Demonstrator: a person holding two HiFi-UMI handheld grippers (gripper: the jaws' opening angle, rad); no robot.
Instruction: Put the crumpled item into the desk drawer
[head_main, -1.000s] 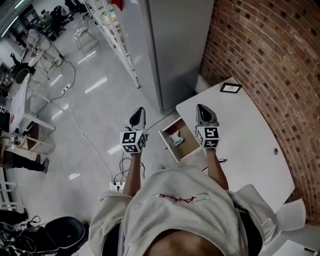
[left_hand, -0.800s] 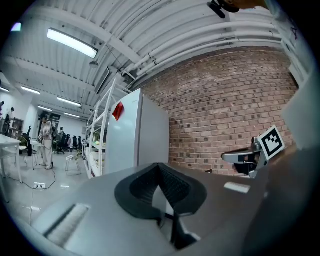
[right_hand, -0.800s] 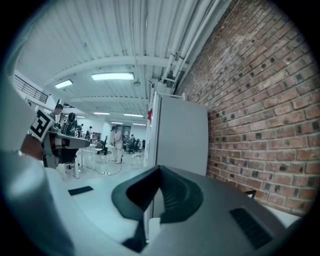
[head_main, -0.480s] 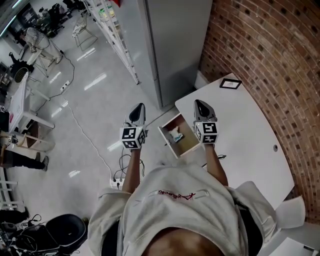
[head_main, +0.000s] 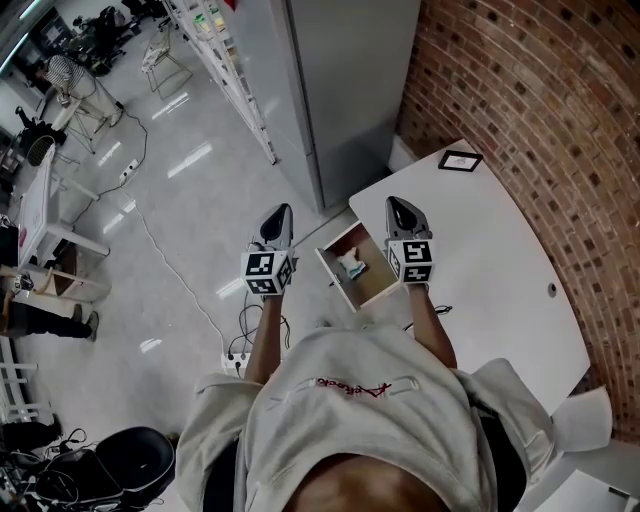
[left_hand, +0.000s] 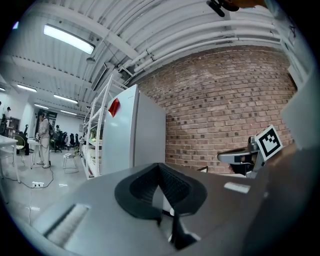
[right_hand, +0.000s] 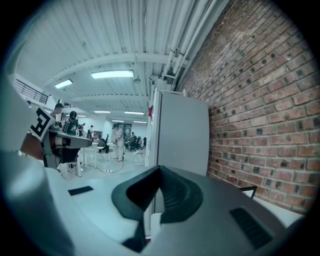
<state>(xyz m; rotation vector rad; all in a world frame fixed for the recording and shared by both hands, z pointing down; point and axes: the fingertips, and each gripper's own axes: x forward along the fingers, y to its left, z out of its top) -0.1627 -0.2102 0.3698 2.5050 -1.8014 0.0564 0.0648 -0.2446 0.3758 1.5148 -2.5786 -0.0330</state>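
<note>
In the head view the desk drawer (head_main: 334, 284) stands pulled out from the white desk (head_main: 490, 270). A crumpled white and blue item (head_main: 351, 266) lies inside it. My left gripper (head_main: 281, 213) hangs over the floor left of the drawer, shut and holding nothing. My right gripper (head_main: 394, 203) is over the desk's edge just right of the drawer, also shut and holding nothing. Both point away from me. In the left gripper view the jaws (left_hand: 160, 169) meet at their tips; in the right gripper view the jaws (right_hand: 159, 171) are pressed together too.
A tall grey cabinet (head_main: 330, 90) stands beyond the drawer, with a brick wall (head_main: 540, 110) along the right. A small black frame (head_main: 460, 160) lies at the desk's far end. A white shelving rack (head_main: 225, 60) and floor cables (head_main: 240, 350) are to the left.
Hardly anything differs. Both grippers stay shut on either side of the open drawer, and the right one has drifted slightly toward the far left.
</note>
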